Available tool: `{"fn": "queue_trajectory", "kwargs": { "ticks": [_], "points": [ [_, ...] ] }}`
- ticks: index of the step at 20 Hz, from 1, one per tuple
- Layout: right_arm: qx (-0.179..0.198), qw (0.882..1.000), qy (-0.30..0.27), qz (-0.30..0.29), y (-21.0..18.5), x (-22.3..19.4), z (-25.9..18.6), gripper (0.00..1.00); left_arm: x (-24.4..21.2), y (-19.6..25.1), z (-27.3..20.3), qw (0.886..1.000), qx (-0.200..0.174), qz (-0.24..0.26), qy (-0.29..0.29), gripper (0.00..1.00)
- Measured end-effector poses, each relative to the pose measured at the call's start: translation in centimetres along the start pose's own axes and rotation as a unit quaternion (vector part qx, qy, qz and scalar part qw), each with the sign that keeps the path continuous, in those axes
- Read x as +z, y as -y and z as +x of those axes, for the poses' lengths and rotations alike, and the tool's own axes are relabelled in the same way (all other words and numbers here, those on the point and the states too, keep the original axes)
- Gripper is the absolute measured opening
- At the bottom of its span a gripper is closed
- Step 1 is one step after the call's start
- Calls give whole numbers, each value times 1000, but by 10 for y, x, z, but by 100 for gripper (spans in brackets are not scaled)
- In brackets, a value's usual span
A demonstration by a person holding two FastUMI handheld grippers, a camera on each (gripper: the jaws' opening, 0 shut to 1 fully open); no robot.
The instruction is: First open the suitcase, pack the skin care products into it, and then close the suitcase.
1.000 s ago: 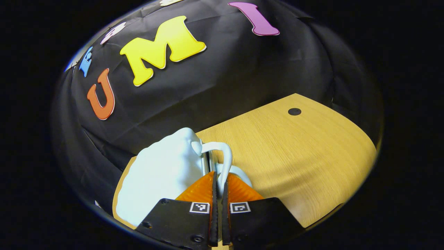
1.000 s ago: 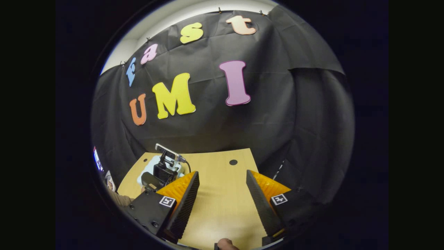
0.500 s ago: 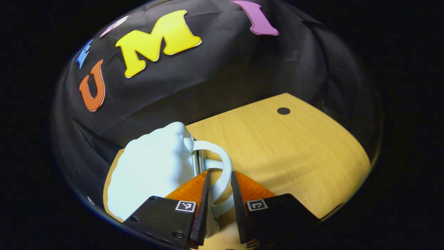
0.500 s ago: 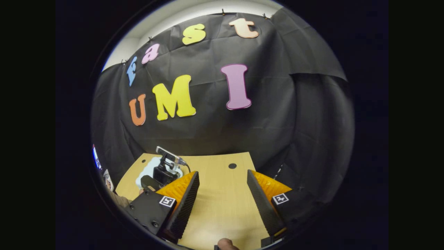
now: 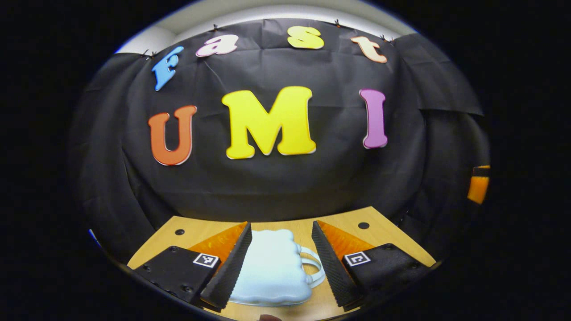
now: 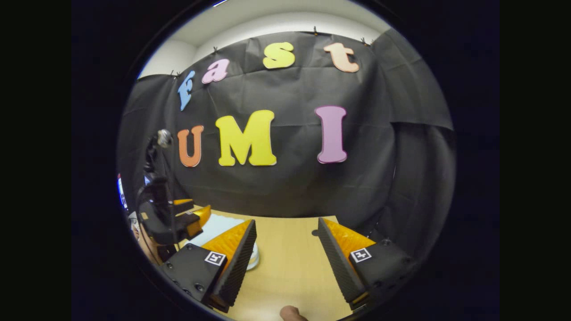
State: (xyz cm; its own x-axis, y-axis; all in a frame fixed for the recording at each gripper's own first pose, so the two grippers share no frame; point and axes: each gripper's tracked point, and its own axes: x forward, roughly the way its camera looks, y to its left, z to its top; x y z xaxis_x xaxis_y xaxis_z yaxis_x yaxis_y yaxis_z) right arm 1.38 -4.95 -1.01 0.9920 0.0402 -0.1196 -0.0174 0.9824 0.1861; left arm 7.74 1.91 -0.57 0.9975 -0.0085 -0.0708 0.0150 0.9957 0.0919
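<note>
Released from the handle, my left gripper has pulled back and stands wide open, empty. Between its fingers, the closed suitcase lies on the table toward the near edge. My right gripper hangs wide open, empty, over bare table.

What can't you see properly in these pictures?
- Suitcase, left gripper view: near edge cut off by the picture's bottom; sides hidden behind the left gripper's fingers.
- Suitcase, right gripper view: mostly hidden behind the right gripper's finger.
- Skin care products: whether they're inside can't be told; the suitcase is shut.
</note>
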Motion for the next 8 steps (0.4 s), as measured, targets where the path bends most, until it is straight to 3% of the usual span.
{"fn": "queue_trajectory", "kwargs": {
  "ticks": [3, 8],
  "points": [
    [-3, 1000, 20, -15, -38, 9, 3, 83, 12, -39, -31, 999, 12, -41, 9, 94],
    [-2, 999, 32, -20, -93, 17, 5, 82, 18, -95, -68, 998, 37, -30, 27, 93]
  ]
}}
